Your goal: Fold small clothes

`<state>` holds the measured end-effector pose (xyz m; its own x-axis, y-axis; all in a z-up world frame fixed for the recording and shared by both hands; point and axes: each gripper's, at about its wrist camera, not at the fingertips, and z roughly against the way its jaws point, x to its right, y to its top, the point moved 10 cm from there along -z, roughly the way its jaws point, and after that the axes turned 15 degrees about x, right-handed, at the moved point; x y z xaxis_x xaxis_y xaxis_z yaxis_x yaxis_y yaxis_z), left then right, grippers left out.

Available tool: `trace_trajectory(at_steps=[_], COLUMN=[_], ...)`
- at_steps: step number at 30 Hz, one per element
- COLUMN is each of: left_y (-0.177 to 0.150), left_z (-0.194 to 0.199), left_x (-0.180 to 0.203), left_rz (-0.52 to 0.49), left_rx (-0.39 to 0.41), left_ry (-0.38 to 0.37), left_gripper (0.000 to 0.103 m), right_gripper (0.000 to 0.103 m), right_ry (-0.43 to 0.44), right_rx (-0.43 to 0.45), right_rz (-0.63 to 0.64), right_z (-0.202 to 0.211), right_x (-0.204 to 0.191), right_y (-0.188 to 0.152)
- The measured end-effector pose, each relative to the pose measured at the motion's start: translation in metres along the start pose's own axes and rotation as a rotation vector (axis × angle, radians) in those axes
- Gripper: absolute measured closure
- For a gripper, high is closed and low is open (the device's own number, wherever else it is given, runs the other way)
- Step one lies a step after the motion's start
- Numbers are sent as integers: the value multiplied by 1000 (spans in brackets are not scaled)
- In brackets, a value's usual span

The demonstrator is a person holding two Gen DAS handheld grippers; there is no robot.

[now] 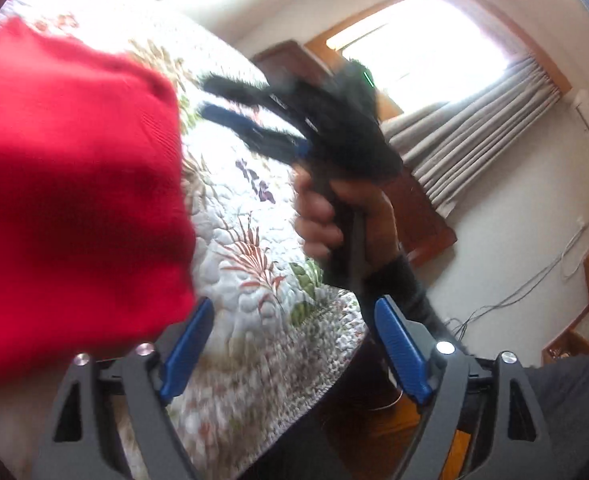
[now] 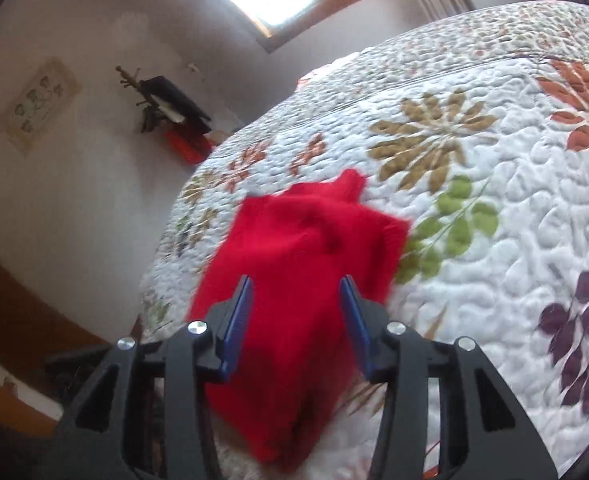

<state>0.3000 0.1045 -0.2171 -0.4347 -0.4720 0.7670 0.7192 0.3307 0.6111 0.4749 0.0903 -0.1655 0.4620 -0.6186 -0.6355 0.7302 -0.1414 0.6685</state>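
The red garment (image 2: 294, 280) lies on the floral quilt (image 2: 494, 208). The left gripper (image 1: 290, 344) and the right gripper (image 2: 296, 320) are both spread, pinching nothing. A grey curtain (image 1: 474, 136) hangs behind.

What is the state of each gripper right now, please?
Left gripper: open, holding nothing; the red garment lies beside its left finger.
Right gripper: open, nothing clamped; the red garment lies between and beyond its fingers on the quilt.
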Motion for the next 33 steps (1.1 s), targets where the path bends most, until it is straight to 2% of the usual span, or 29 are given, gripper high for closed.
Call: trace_trajectory(at_steps=[2,4,6,8,9,11,12,13,15,18,22,24,27,29,31,33], left_y=[7,16,26,31,32,25,22,21,25,47,89,106,110,107,106,106], left_z=[27,48,64,78,82,84,85,87,89,91,83,78,65,57,58,60], left_x=[-10,-31,-53,-73,-85,-106,-111,-111,-102,-79,-79,-94,-124,-130,-129,-127], left_rz=[-2,25,70,105,125,201,224,223,207,168,124,131,159,161,150,167], left_rx=[42,79,124,149,147,115,103,99,105,157,224,239,188,175,183,186], left_ry=[48,99,147,179,203,223,220,219,200,123,148,180,218,210,190,184], left_gripper=[14,14,14,14,14,14,14,14,14,14,10,10,10,10,10,10], right_gripper=[60,66,69,88,103,103,100,87,78,77,67,67,65,66,77,75], right_ry=[84,144,73,8,-17,-14,-16,-9,28,71,103,98,108,98,77,84], right_rx=[-54,-134,-173,-183,-171,-154,-150,-148,-116,-25,31,33,32,20,9,21], right_rz=[8,-28,-23,-72,-82,-136,-132,-118,-104,-109,-173,-202,-270,-324,-360,-389], right_z=[5,-3,-13,-19,-17,-10,-6,-2,4,3,-30,-54,-80,-94,-101,-99], right_x=[-28,-40,-22,8,19,27,24,16,-1,-18,-15,-4,21,40,61,65], right_y=[-29,-63,-88,-101,-102,-99,-97,-94,-80,-46,-9,2,19,26,27,37])
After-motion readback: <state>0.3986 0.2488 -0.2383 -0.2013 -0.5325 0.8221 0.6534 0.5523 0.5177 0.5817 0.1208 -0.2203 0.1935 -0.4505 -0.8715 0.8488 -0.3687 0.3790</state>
